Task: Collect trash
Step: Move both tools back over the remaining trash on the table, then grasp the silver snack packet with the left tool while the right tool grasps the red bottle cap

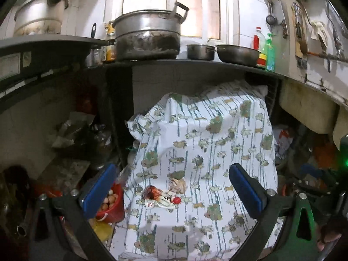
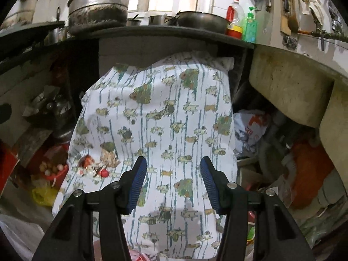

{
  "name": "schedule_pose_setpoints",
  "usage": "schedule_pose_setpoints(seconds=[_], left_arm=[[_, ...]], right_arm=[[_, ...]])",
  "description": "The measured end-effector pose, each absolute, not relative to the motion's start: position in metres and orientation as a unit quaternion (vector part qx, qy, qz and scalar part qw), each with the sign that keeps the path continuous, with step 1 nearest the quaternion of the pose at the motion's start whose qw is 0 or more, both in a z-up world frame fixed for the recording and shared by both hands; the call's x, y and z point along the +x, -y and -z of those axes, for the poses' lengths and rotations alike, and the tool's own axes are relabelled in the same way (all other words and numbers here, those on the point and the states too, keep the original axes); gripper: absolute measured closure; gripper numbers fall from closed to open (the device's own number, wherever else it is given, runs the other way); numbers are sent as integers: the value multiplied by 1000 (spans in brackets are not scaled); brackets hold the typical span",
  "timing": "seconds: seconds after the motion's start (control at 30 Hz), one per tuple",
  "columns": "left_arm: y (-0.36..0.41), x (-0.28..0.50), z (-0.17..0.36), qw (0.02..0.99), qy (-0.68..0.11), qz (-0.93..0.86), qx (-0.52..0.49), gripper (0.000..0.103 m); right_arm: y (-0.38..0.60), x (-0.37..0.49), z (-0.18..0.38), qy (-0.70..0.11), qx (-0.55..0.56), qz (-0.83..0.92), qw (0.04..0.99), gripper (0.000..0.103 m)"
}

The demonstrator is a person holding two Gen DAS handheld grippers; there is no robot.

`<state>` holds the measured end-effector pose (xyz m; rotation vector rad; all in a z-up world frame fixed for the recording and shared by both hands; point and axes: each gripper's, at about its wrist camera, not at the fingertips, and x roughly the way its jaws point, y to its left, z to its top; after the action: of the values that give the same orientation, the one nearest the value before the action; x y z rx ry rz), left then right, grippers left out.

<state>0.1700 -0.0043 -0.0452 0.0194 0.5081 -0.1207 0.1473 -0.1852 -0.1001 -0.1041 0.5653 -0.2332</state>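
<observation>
Two wrist cams, both low, facing the dark kitchen counter.

Left wrist cam sits back from the white fish-print cloth, looking fwd and slightly down betw. its gripper's own blue-padded fingers; counter edge runs across above. Right wrist cam is closer to the same cloth, a bit further right, tilted up more. Both views share the cloth, the soot-blackened steel stockpot and the green plastic dish-soap bottle.

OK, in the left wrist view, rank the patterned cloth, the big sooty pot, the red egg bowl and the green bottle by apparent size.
1. Patterned cloth, by far the largest.
2. Big sooty pot.
3. Red egg bowl, partly hidden by the left gripper, and nearer, so uncertain.
4. Green bottle, the smallest.
</observation>
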Motion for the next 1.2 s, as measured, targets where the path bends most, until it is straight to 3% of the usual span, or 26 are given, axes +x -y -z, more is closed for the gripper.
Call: schedule_pose_setpoints(seconds=[0.07, 0.13, 0.37, 0.6, 0.9, 1.07, 1.2], left_arm=[[1, 174, 47, 968, -247, 43, 26, 0], [-2, 174, 49, 967, -247, 42, 45, 0], [-28, 179, 61, 960, -275, 53, 17, 0], [-41, 227, 91, 950, -310, 28, 25, 0], [-51, 289, 160, 924, -382, 9, 28, 0], [-59, 320, 205, 902, -430, 6, -47, 0], [-33, 323, 227, 893, -450, 2, -5, 0]], right_arm=[[185, 147, 93, -261, -46, 114, 958, 23], [183, 141, 83, -226, -46, 107, 967, 14], [168, 144, 65, -231, -54, 43, 971, 14], [155, 175, 85, -251, -76, 28, 965, 13], [157, 259, 159, -317, -35, -7, 948, 13], [160, 294, 219, -356, -85, 16, 931, 13], [166, 311, 236, -388, -58, 4, 920, 13]])
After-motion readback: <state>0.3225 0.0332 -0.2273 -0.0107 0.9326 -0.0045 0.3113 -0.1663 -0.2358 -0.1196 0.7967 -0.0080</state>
